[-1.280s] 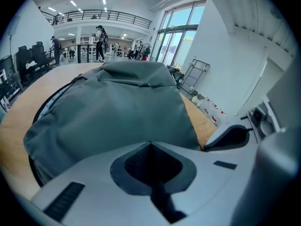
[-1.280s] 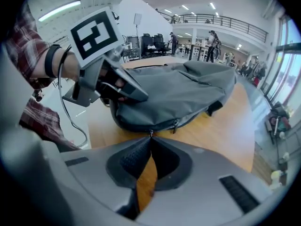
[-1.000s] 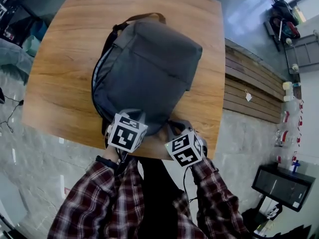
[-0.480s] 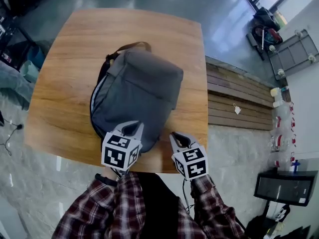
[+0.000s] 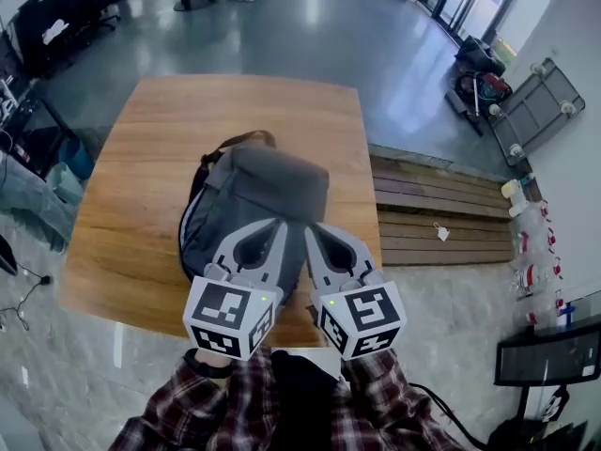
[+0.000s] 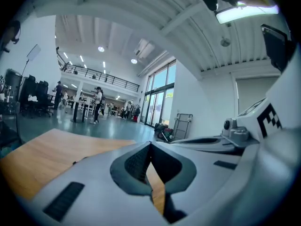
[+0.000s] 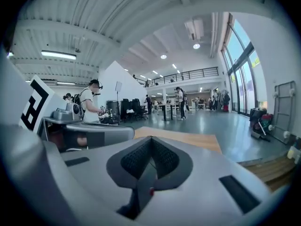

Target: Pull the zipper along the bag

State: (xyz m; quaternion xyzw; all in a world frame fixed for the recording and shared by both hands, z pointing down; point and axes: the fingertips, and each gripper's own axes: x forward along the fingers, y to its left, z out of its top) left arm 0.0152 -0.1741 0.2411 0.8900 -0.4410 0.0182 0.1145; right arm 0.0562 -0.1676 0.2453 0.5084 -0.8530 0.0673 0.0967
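Observation:
A grey backpack (image 5: 268, 191) with a brown top handle (image 5: 246, 140) lies on the wooden table (image 5: 141, 167). A pale strip runs along its left edge (image 5: 191, 222); I cannot make out the zipper pull. Both grippers are held up close to the head camera, side by side above the bag's near end, touching nothing. My left gripper (image 5: 281, 223) is shut and empty, and so is my right gripper (image 5: 309, 227). In the left gripper view the jaws (image 6: 150, 145) meet over the table (image 6: 42, 154). The right gripper view shows its jaws (image 7: 150, 138) pressed together, with the table (image 7: 188, 139) beyond.
Wooden slatted decking (image 5: 441, 214) borders the table's right side. A wire cart (image 5: 531, 106) stands at the far right and a black cabinet (image 5: 549, 350) at the lower right. Chairs and bags crowd the floor at the left (image 5: 38, 148). People stand far off in the hall (image 7: 91, 102).
Both grippers have risen from the bag's near edge toward the head camera and now point forward, level. The head view has pulled back, so the bag looks smaller.

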